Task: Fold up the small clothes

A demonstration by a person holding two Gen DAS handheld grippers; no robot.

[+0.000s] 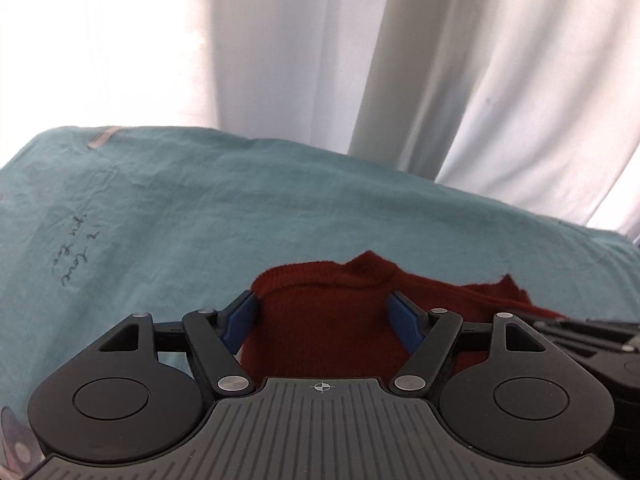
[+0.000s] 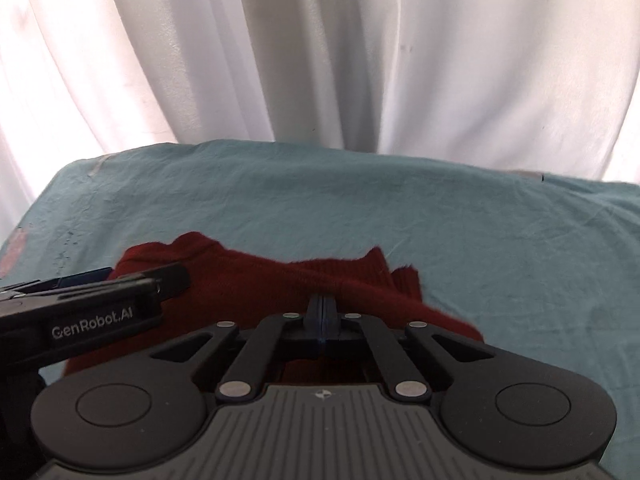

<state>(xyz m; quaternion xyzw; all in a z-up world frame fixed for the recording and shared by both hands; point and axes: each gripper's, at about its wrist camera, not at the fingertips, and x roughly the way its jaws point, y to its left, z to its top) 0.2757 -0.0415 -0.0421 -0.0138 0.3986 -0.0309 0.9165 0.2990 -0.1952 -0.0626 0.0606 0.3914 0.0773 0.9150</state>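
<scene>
White pleated curtain (image 1: 420, 60) across the top of the left wrist view, bright at upper left. Below it, a wrinkled teal cloth-covered surface (image 1: 200, 208) sloping down toward the right, with dark handwriting at centre left and a small pale strip near the upper left corner. Dark red knitted garment (image 1: 320, 320) bunched at lower centre, spreading to the right edge, its far edge ragged and raised in small peaks. Left gripper (image 1: 322, 316) at the bottom of the frame, black with blue pads (image 1: 240, 320), jaws spread wide to either side of a hump of the red knit; whether the pads press on the fabric cannot be told. Part of another black gripper body at the lower right edge.

Same white curtain (image 2: 320, 48) filling the upper half of the right wrist view, the teal surface (image 2: 440, 208) stretching across the middle. Red garment (image 2: 248, 276) lying at centre left, crumpled, one fold running down to the lower right. Right gripper (image 2: 323, 312) at bottom centre, blue pads pressed together, tips at the near edge of the red knit; whether any fabric is pinched cannot be told. Left gripper (image 2: 132, 280) entering from the left edge, lettered "GenRobot.AI", over the garment's left part.
</scene>
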